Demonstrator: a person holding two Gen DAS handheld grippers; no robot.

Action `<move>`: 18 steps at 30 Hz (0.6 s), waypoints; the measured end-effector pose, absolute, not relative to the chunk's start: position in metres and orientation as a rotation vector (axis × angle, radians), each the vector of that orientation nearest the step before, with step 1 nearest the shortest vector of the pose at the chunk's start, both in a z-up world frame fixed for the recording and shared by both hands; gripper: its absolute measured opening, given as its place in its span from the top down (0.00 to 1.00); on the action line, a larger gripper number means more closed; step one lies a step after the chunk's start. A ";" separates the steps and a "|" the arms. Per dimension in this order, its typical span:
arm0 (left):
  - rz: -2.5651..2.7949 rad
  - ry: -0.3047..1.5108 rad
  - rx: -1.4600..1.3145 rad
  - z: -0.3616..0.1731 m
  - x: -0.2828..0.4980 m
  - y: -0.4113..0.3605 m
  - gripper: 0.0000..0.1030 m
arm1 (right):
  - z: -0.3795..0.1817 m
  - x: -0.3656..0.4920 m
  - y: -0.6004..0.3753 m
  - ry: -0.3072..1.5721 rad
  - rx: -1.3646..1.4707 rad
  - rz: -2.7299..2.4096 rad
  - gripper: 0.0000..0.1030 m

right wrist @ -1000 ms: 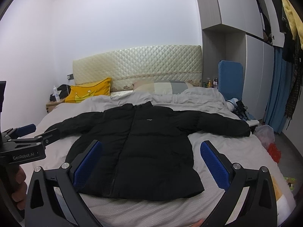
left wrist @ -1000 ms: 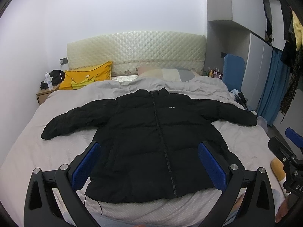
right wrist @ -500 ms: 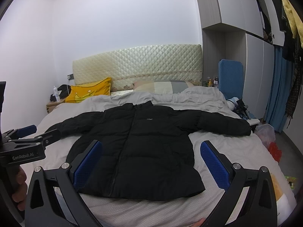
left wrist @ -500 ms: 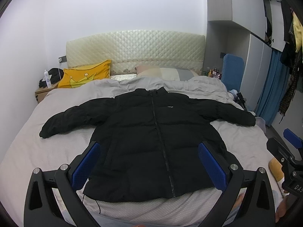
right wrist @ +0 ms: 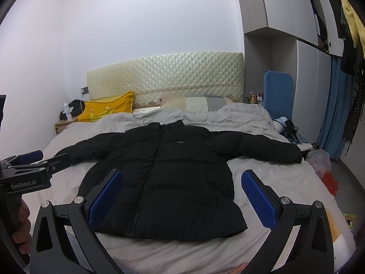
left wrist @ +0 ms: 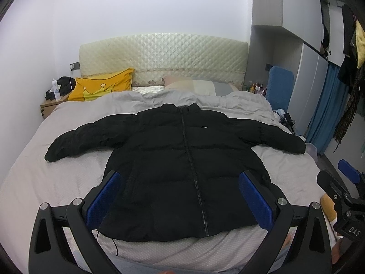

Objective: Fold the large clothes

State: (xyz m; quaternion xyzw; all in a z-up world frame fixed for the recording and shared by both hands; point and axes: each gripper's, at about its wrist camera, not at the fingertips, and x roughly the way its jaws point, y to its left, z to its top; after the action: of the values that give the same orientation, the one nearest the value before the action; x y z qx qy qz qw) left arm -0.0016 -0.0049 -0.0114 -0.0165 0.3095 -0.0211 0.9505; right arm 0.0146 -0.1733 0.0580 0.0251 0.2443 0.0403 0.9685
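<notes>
A home bedroom: bed [left wrist: 45, 178], quilted headboard [left wrist: 164, 61], wardrobe [right wrist: 285, 45].

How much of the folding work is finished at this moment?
Done: the black jacket lies flat and zipped on the bed, both sleeves spread out. In hand: nothing; the left gripper and right gripper are open above the hem, touching no cloth. Left: every fold, sleeves and body.

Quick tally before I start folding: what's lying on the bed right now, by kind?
Jacket: 1, black, zipped, spread flat with sleeves out
Pillows: 2, one yellow, one pale striped
Duvet: 1, grey, bunched toward the headboard
Total: 4
</notes>
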 end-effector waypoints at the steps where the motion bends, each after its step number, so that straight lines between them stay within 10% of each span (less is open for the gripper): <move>1: -0.050 0.631 -0.041 -0.010 0.000 -0.001 0.00 | 0.058 0.016 -0.174 0.494 0.051 0.083 0.00; 18: -0.083 0.645 -0.083 -0.013 0.014 0.012 0.00 | 0.052 0.028 -0.177 0.518 0.040 0.074 0.00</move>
State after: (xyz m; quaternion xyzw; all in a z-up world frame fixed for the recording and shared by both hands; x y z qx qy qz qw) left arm 0.0139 0.0123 -0.0132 -0.0407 0.3170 -0.0407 0.9467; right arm 0.0284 -0.1770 0.0523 0.0200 0.2561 0.0368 0.9657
